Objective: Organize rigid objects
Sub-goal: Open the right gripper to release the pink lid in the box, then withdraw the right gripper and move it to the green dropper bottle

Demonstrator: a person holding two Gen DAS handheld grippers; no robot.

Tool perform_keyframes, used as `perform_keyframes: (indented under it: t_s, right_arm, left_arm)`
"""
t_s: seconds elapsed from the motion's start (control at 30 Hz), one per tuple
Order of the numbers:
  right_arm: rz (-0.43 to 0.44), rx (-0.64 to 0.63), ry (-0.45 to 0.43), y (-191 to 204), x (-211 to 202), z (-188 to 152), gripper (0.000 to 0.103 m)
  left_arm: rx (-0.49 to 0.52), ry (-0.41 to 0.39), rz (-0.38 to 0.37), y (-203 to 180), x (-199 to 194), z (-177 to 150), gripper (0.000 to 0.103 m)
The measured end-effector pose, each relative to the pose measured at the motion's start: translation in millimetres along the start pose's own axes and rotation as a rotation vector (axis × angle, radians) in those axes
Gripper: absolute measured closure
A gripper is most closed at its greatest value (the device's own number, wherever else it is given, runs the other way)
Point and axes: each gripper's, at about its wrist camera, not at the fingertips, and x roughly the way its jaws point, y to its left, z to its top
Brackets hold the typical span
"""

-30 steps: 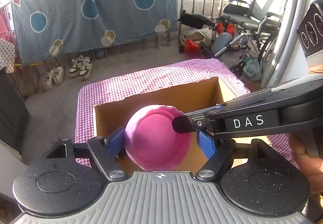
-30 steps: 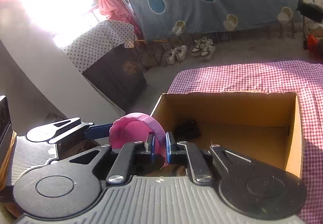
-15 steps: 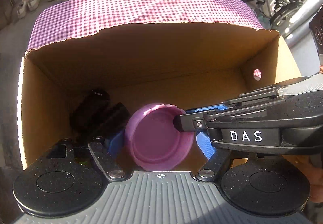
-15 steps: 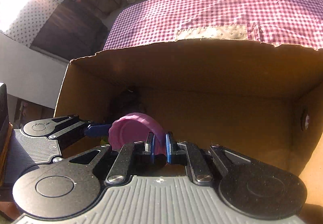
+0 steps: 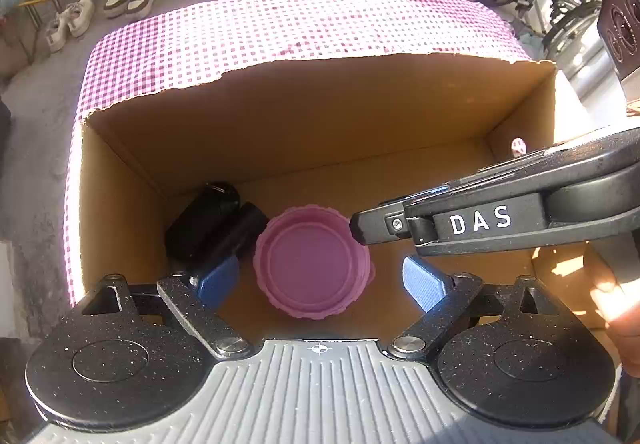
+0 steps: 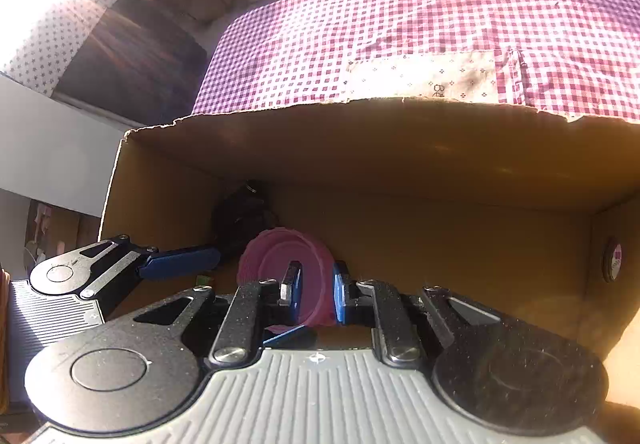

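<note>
The cardboard box fills mid-frame on the checked surface, and the pink lid lies on its floor at lower centre, touching two black cylinders. The left tool is opening wide around it, pads clear. The right tool is opening narrowly, the lid's rim between its pads; withdrawing too soon could drag or flip the lid.

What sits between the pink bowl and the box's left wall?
Two black items, lying side by side against the pink bowl and near the cardboard box wall. The left wrist view shows this best; I can't tell what they are.
</note>
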Motion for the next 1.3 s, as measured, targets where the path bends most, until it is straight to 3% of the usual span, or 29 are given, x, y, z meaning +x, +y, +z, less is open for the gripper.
perform_keyframes:
  t_s: [0.1,0.3,0.43,0.57,0.7,0.83,0.97,1.1,1.17,1.3]
  right_arm:
    - [0.033,0.003,-0.059,3,-34,-10,0.085]
    - [0.159,-0.025,-0.239,11,-116,-56,0.079]
    - [0.243,-0.063,-0.397,18,-171,-109,0.059]
    - [0.272,-0.11,-0.527,24,-202,-172,0.041]
    - [0.181,-0.12,-0.602,28,-202,-233,0.028]
    - [0.113,-0.095,-0.626,23,-189,-267,0.015]
    - [-0.009,-0.09,-0.646,27,-178,-286,0.0]
    - [-0.202,-0.143,-0.674,41,-172,-309,0.0]
    - [-0.256,-0.173,-0.67,45,-168,-312,0.0]
    - [-0.355,-0.197,-0.698,49,-165,-323,0.0]
  left_arm:
    - [0.017,-0.059,-0.004,-5,-25,-8,0.01]
    - [0.058,-0.252,-0.047,-22,-97,-38,0.004]
    - [0.084,-0.365,-0.138,-26,-135,-70,0.001]
    - [0.119,-0.355,-0.187,-33,-139,-99,0.001]
    - [0.136,-0.327,-0.276,-41,-131,-136,0.001]
    - [0.137,-0.287,-0.363,-51,-118,-170,0.001]
    - [0.141,-0.296,-0.343,-65,-102,-193,0.001]
    - [0.111,-0.352,-0.303,-74,-91,-210,0.001]
    - [0.115,-0.384,-0.296,-76,-88,-220,0.001]
    - [0.093,-0.367,-0.268,-79,-80,-229,0.0]
